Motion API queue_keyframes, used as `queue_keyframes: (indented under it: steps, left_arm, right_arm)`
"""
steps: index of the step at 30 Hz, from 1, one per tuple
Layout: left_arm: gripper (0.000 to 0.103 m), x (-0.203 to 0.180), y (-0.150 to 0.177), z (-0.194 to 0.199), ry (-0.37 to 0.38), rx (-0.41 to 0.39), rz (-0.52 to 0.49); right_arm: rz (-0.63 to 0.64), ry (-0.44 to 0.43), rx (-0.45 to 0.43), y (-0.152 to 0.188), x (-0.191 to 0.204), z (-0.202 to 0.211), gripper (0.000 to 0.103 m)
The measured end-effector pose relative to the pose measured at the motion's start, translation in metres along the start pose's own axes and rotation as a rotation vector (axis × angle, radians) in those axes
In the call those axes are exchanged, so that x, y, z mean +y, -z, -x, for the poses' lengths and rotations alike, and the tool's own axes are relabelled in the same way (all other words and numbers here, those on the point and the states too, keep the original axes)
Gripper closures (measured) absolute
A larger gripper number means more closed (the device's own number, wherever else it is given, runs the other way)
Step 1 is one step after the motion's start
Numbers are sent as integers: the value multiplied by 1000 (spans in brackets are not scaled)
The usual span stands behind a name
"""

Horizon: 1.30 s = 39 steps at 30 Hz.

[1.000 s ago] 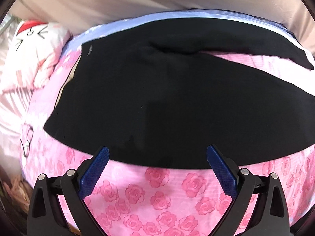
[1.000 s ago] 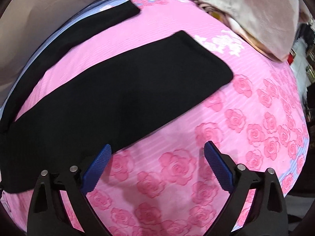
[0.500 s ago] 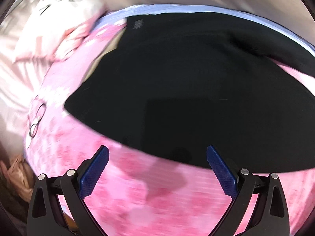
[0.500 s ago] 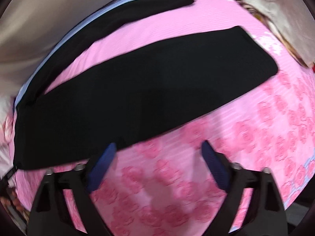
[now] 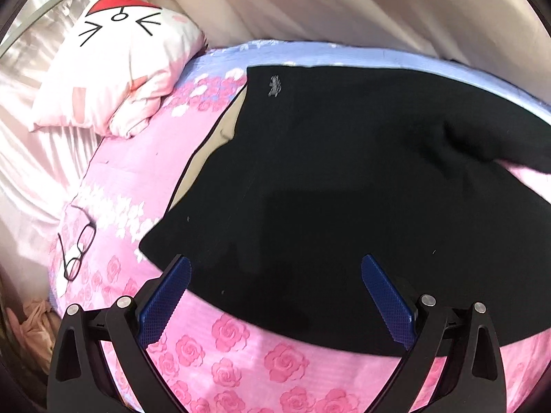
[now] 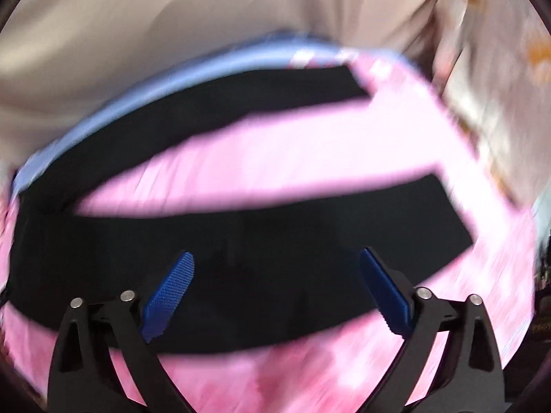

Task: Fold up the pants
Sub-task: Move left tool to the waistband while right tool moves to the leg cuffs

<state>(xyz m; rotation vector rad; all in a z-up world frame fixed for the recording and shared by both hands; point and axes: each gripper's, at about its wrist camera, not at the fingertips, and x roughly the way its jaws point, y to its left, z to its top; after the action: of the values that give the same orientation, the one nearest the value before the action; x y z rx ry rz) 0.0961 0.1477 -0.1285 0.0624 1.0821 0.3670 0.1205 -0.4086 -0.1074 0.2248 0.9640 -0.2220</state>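
Note:
Black pants lie spread flat on a pink rose-print bed sheet. The left wrist view shows the waist end with a beige lining and a small grey logo. My left gripper is open and empty, hovering over the near waist corner. The blurred right wrist view shows the pants with both legs apart, the near leg and the far leg. My right gripper is open and empty above the near leg.
A white and pink cat-face pillow lies at the back left. Black-rimmed glasses lie on the sheet at the left. A beige curtain hangs behind the bed. Pale bedding is at the right.
Both grippers moved forward over the pants. The left view swung left toward the waist corner and pillow. The right view shifted so the near leg sits between the fingers. Both stay open.

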Motion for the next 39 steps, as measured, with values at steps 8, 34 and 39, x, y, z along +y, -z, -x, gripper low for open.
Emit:
queue_keyframes:
  steps: [8,34,39]
  left_arm:
    - [5,2,25,-20,-63,92,39]
    - [7,13,20,8,-82,50,12]
    - [5,17,-101,-43,-83,-9,46]
  right_arm:
    - [-2,-8,89,-9,-28,-29,9]
    - [-63,27,25,46,-67,21,28]
    - [13,28,-83,-88,-73,-34,21]
